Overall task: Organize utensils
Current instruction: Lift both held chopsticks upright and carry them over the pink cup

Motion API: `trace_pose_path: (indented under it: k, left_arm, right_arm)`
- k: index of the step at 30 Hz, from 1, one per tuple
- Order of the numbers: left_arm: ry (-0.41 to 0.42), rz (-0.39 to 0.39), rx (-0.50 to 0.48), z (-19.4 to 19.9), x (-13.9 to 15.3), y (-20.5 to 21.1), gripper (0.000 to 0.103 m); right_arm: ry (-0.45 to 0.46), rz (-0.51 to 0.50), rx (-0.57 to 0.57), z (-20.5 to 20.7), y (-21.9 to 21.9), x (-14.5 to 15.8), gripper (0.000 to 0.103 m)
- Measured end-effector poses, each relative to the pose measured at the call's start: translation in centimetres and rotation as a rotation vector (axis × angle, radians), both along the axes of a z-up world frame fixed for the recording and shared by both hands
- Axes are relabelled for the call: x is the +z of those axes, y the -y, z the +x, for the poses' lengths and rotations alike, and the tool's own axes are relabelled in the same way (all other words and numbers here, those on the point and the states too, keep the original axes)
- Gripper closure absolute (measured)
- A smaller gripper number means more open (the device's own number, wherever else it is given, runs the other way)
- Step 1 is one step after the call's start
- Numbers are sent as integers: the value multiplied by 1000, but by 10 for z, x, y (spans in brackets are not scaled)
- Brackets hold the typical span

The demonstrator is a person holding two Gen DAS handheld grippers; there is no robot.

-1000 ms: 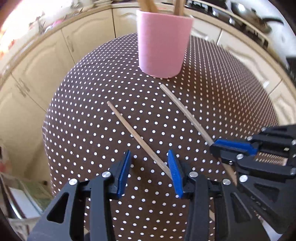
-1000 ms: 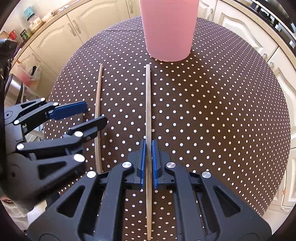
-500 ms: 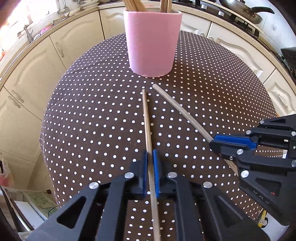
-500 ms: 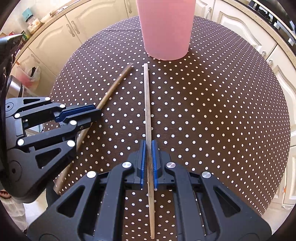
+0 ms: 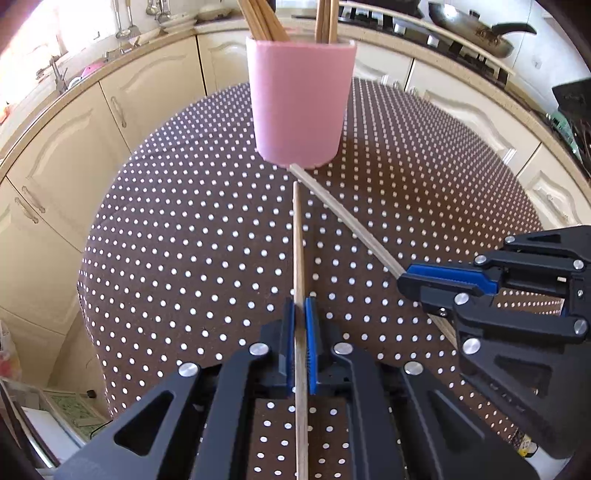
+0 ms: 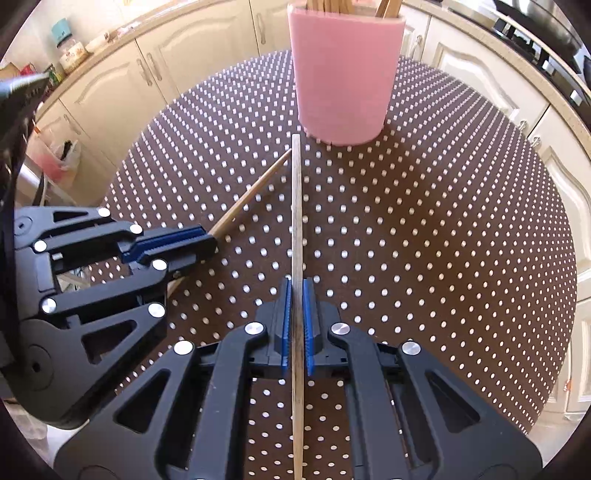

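A pink cup (image 5: pixel 301 103) with several wooden chopsticks in it stands at the far side of a round table in a brown polka-dot cloth (image 5: pixel 184 240). My left gripper (image 5: pixel 300 306) is shut on one wooden chopstick (image 5: pixel 298 236), whose tip points at the cup. My right gripper (image 6: pixel 295 291) is shut on a second chopstick (image 6: pixel 296 206), aimed at the same pink cup (image 6: pixel 343 70). Each view shows the other gripper from the side, the right gripper (image 5: pixel 406 282) and the left gripper (image 6: pixel 212 243), each with its stick. Both tips hover close together just short of the cup's base.
Cream kitchen cabinets (image 5: pixel 62 155) and a countertop curve around behind the table. A frying pan (image 5: pixel 476 33) sits on the hob at the back right. Jars (image 6: pixel 70 51) stand on the counter at the left. The floor shows past the table's left rim.
My left gripper was open over a chopstick lying on the cloth, then shut on it and lifted it. Both sticks now tilt up, their tips closer to the cup.
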State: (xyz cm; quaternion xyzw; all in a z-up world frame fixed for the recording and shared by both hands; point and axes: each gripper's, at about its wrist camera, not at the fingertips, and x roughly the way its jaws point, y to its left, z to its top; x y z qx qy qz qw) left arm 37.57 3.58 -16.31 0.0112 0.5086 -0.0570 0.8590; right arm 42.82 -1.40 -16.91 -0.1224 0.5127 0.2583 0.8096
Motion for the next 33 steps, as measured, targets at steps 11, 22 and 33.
trace_pose_path:
  k: [11,22,33]
  left_arm:
    - [318,-61,18,-29,68,-7,97]
    - [565,-148,42,-41,111,-4,97]
    - [668,-180,50,-46,125,-6,97]
  right_arm:
    - [177,212,-36,-10,28,53,97]
    - [347,411,-78,-24,54,100,97]
    - [403,482,-86,-17,59,107,97]
